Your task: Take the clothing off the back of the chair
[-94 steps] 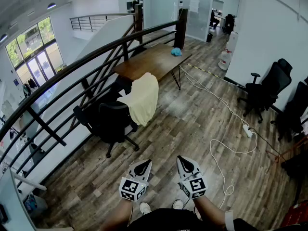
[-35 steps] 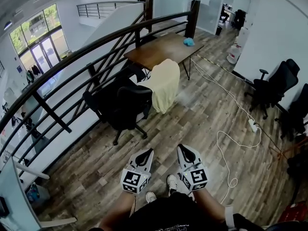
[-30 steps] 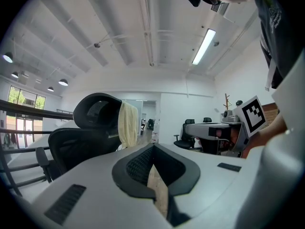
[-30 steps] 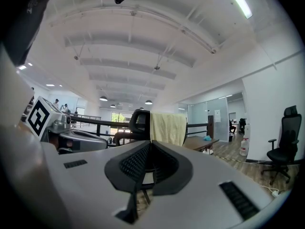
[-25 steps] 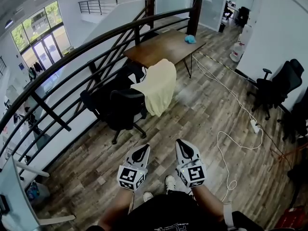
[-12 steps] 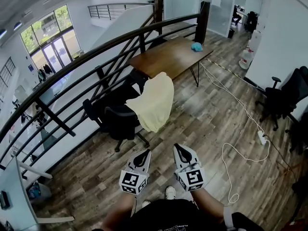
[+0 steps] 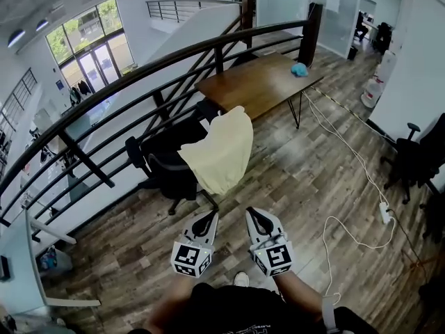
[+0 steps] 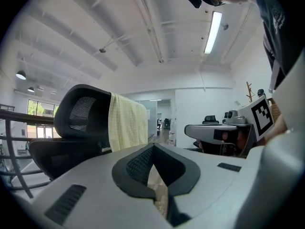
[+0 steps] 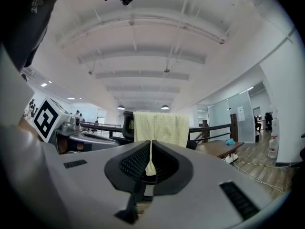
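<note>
A pale yellow garment [image 7: 221, 152] hangs over the back of a black office chair [image 7: 170, 169] that stands by the railing. Both grippers are held level over the wooden floor, a short way in front of the chair and apart from it. My left gripper [image 7: 206, 218] is shut and holds nothing. My right gripper [image 7: 253, 214] is shut and empty too. In the left gripper view the garment [image 8: 127, 125] drapes the chair's headrest [image 8: 81, 112] beyond the gripper [image 8: 153, 146]. In the right gripper view the garment [image 9: 159, 125] hangs straight ahead of the gripper [image 9: 151, 142].
A black railing [image 7: 174, 56] runs behind the chair. A wooden table [image 7: 257, 83] with a blue thing [image 7: 300, 69] on it stands beyond. A white cable [image 7: 351, 232] and a power strip [image 7: 386, 213] lie on the floor at right, near more black chairs [image 7: 417, 155].
The chair with the garment has come closer to both grippers as the person walked toward it. Both grippers stayed shut side by side.
</note>
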